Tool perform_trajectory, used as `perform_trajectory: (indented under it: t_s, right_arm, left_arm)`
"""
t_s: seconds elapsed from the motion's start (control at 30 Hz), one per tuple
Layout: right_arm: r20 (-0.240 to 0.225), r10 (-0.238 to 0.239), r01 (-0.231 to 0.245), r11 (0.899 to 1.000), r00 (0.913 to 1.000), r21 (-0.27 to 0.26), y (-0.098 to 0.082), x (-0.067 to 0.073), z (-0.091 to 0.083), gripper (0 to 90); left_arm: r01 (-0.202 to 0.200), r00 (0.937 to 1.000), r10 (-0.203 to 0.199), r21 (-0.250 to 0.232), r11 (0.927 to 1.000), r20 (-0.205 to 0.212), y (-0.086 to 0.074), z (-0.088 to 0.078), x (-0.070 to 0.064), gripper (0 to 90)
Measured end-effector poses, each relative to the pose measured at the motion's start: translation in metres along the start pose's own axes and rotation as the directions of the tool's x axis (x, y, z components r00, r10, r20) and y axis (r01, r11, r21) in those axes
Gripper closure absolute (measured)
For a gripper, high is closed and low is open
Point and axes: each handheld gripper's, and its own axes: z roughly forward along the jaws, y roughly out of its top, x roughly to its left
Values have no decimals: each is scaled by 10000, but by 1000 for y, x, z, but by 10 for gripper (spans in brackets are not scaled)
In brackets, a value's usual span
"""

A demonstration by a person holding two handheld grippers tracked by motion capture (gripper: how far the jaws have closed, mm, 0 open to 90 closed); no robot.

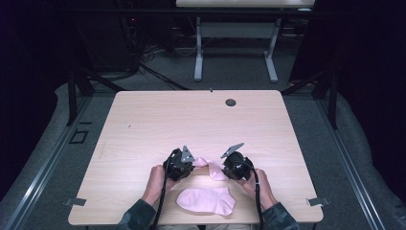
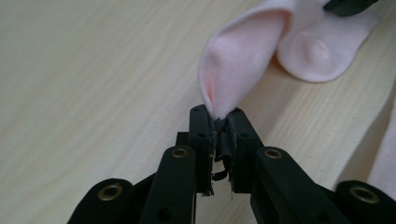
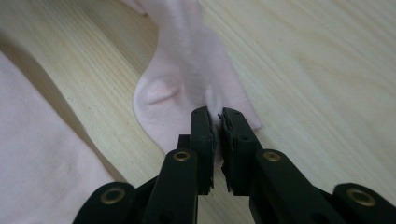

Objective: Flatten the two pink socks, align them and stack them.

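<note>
A small pale pink sock (image 1: 211,169) lies stretched between my two grippers near the table's front. My left gripper (image 1: 191,164) is shut on one end of it; in the left gripper view the fabric (image 2: 243,60) rises out of the pinched jaws (image 2: 219,119) in a fold. My right gripper (image 1: 225,168) is shut on the other end, where the sock (image 3: 187,84) lies flat on the wood and the jaws (image 3: 217,116) pinch its edge. A second pink sock (image 1: 207,200) lies flat closer to the front edge, untouched.
The light wooden table (image 1: 191,120) has a round grommet (image 1: 231,102) near its far edge. The second sock shows at the side of both gripper views (image 3: 42,154) (image 2: 385,158). A white-legged table (image 1: 234,43) stands beyond on the grey floor.
</note>
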Motion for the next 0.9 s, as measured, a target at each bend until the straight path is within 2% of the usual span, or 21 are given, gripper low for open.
perform_trajectory:
  t_s: [0.03, 0.1, 0.17, 0.23, 0.3, 0.37, 0.4, 0.43, 0.47, 0.53, 0.57, 0.63, 0.77, 0.83, 0.9]
  right_arm:
    - [43, 38, -38, 10000, 10000, -77, 0, 0, -3, 832]
    - [131, -95, 95, 10000, 9999, -25, 1, -3, -11, 830]
    - [83, -211, 211, 9998, 9997, -36, 3, -5, -15, 828]
    - [274, -623, 618, 9979, 9977, 189, 4, -4, -15, 822]
    - [264, -847, 830, 9948, 9961, 584, 5, -3, -11, 782]
    - [75, -841, 835, 9943, 9964, 657, 4, -3, -7, 696]
    - [109, -851, 838, 9926, 9963, 882, 3, -4, -7, 653]
    - [32, -743, 737, 9934, 9972, 874, 1, -5, -6, 627]
    - [-17, -787, 786, 9933, 9969, 844, -1, -8, -8, 589]
    - [-118, -477, 485, 9953, 9988, 834, -3, -11, -11, 563]
    - [-189, -241, 252, 9979, 9995, 595, -5, -13, -11, 557]
    - [-347, 110, -94, 9989, 9993, 462, -7, -17, -15, 538]
    - [-683, 901, -915, 9957, 9936, -171, -8, -20, -18, 539]
    - [-751, 1058, -1083, 9937, 9915, -298, -5, -20, -17, 540]
    - [-697, 1066, -1086, 9937, 9919, -260, -2, -19, -13, 547]
  left_arm:
    - [-308, 9992, 306, -50, 9995, -275, 0, -5, -1, 831]
    - [-925, 9936, 899, -359, 9951, -687, -1, -14, -6, 830]
    - [-1507, 9846, 1464, -385, 9878, -955, -6, -18, -14, 825]
    - [-1891, 9790, 1878, -88, 9819, -796, -12, -16, -23, 811]
    - [-1893, 9807, 1896, 103, 9819, -474, -17, -14, -26, 769]
    - [-1468, 9891, 1471, 268, 9888, -80, -23, -15, -24, 692]
    - [-1258, 9920, 1255, 322, 9915, 106, -26, -17, -21, 655]
    - [-907, 9954, 900, 192, 9957, 321, -30, -20, -17, 631]
    - [-649, 9972, 642, 184, 9977, 387, -31, -23, -14, 586]
    - [51, 9979, -48, -37, 10000, 640, -35, -29, -7, 507]
    - [358, 9966, -341, -200, 9992, 755, -37, -33, -3, 471]
    - [786, 9923, -732, -512, 9956, 1000, -38, -43, 4, 439]
    - [1422, 9842, -1327, -770, 9868, 1170, -34, -55, 12, 405]
    - [1828, 9765, -1739, -617, 9812, 1271, -32, -56, 15, 409]
    - [2089, 9729, -2068, -96, 9779, 1032, -30, -49, 16, 435]
